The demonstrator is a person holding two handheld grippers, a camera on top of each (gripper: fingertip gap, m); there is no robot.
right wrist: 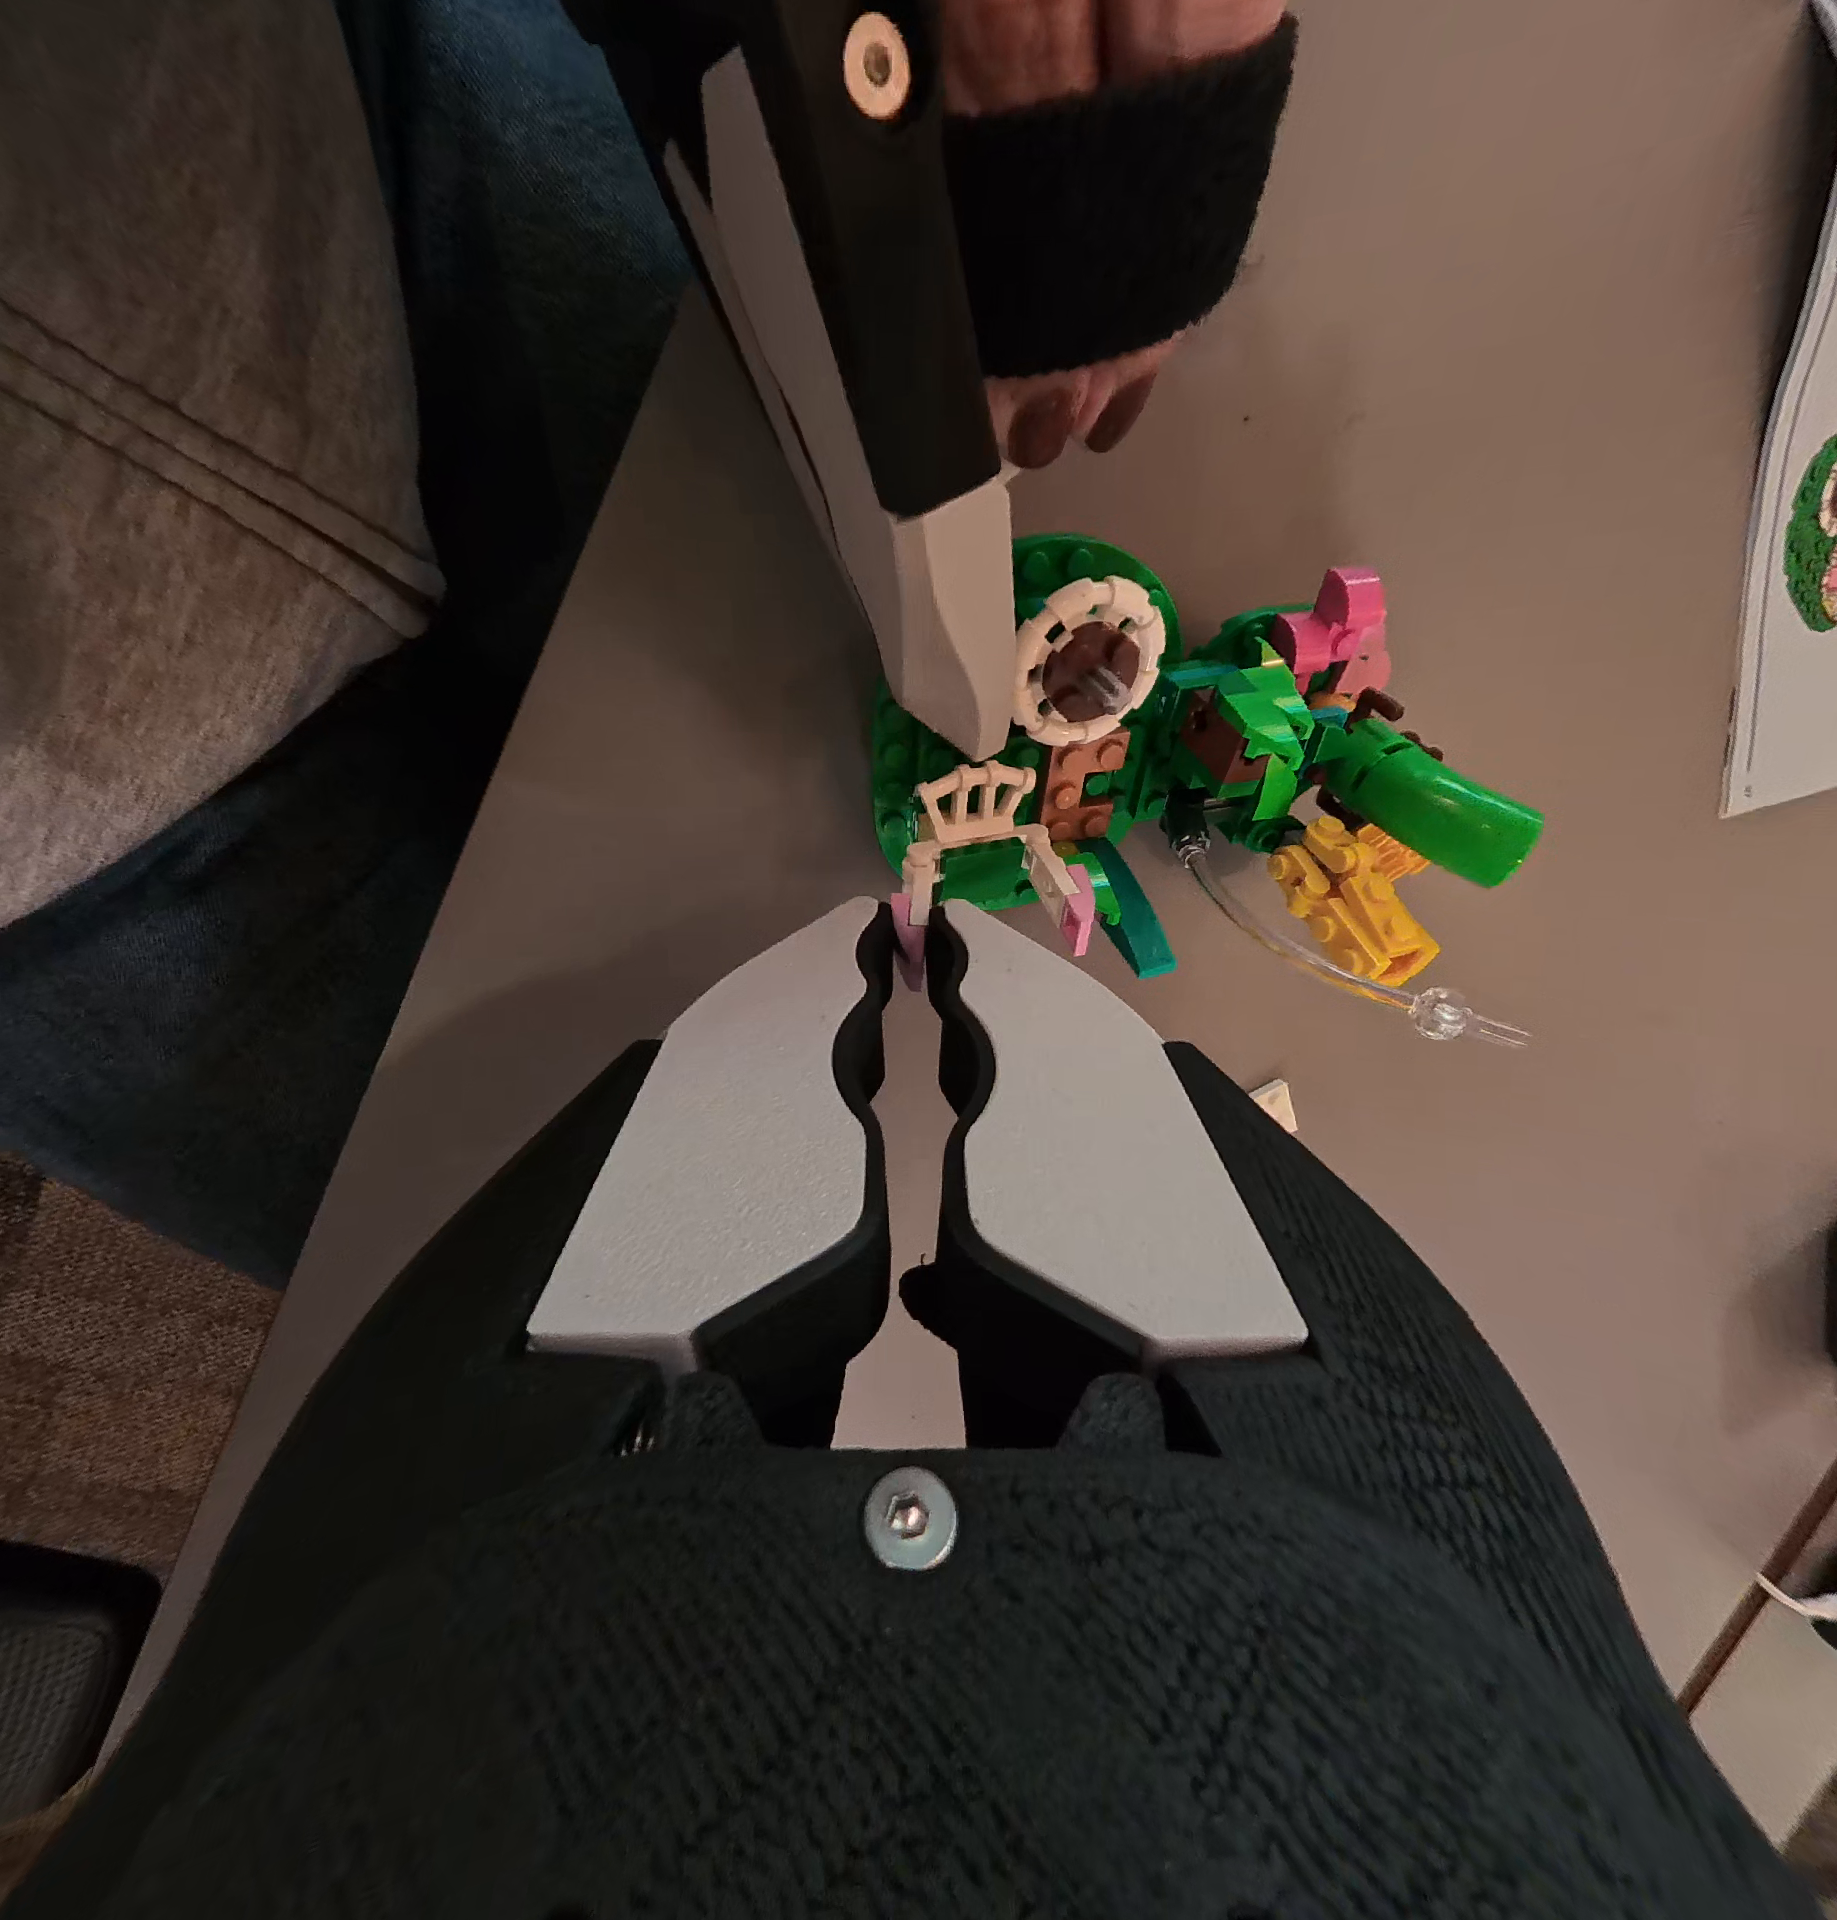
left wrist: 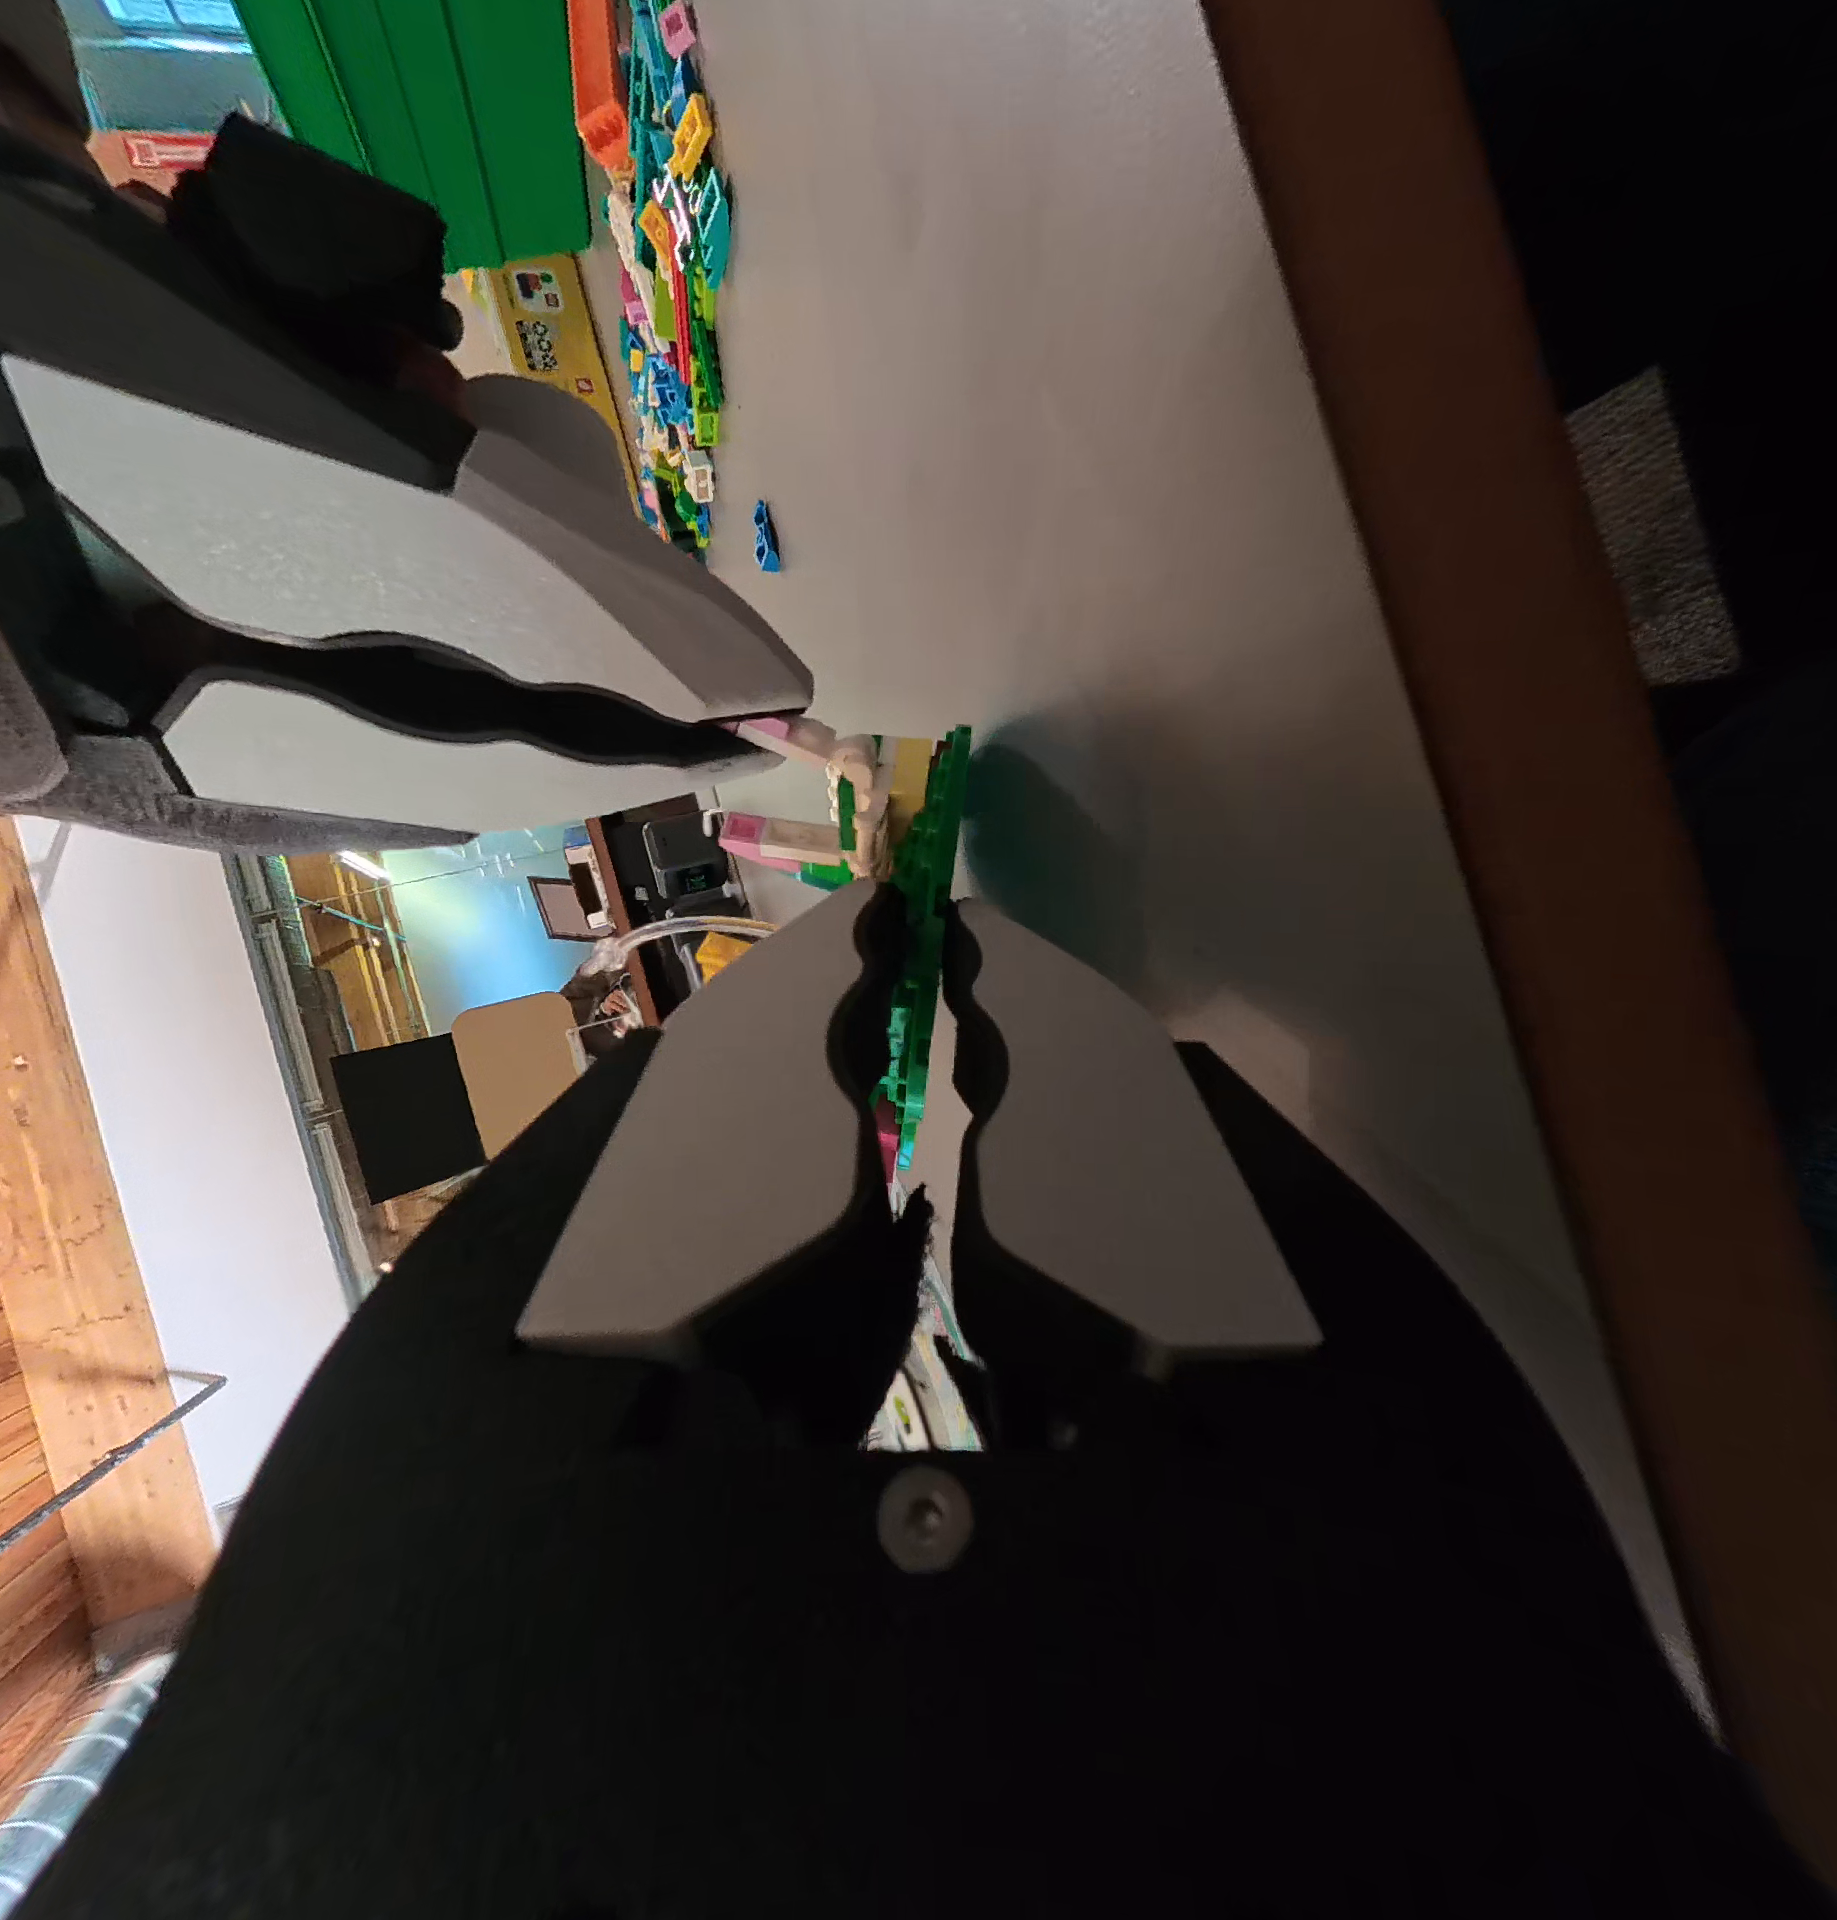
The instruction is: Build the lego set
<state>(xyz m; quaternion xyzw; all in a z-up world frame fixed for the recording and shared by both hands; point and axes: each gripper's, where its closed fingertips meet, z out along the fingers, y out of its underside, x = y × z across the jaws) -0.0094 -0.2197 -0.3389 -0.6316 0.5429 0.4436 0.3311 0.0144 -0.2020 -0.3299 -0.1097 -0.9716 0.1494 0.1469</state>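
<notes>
**Both grippers closed on the lego build at the table edge**

Left wrist view, left to right:
- Your right gripper (left wrist: 779, 732) enters from the upper left of the frame, its tips pinched on a small pink piece (left wrist: 774, 736) joined to the white bench (left wrist: 857, 774).
- Loose bricks (left wrist: 680, 260) lie in a heap at upper centre, beside a green box (left wrist: 436, 114); a lone blue brick (left wrist: 766, 535) sits just below the heap.
- Your left gripper (left wrist: 919, 914) at centre is clamped on the edge of the green base plate (left wrist: 929, 883), seen edge-on.
- The white table (left wrist: 1101, 416) fills the right of centre.

Right wrist view, left to right:
- The table edge runs diagonally at left, with grey and blue cloth beyond it.
- Your right gripper (right wrist: 912, 925) at centre is closed on the pink piece (right wrist: 909, 940) at the bench's (right wrist: 981, 831) corner.
- Your left gripper comes down from the top, tips on the base plate (right wrist: 924, 748), beside a white ring (right wrist: 1085, 675).
- A green, pink and yellow sub-assembly (right wrist: 1350, 769) lies right of the plate, touching it.
- A clear piece (right wrist: 1439, 1013) lies just below that.
- An instruction sheet (right wrist: 1807, 520) occupies the upper right.
</notes>
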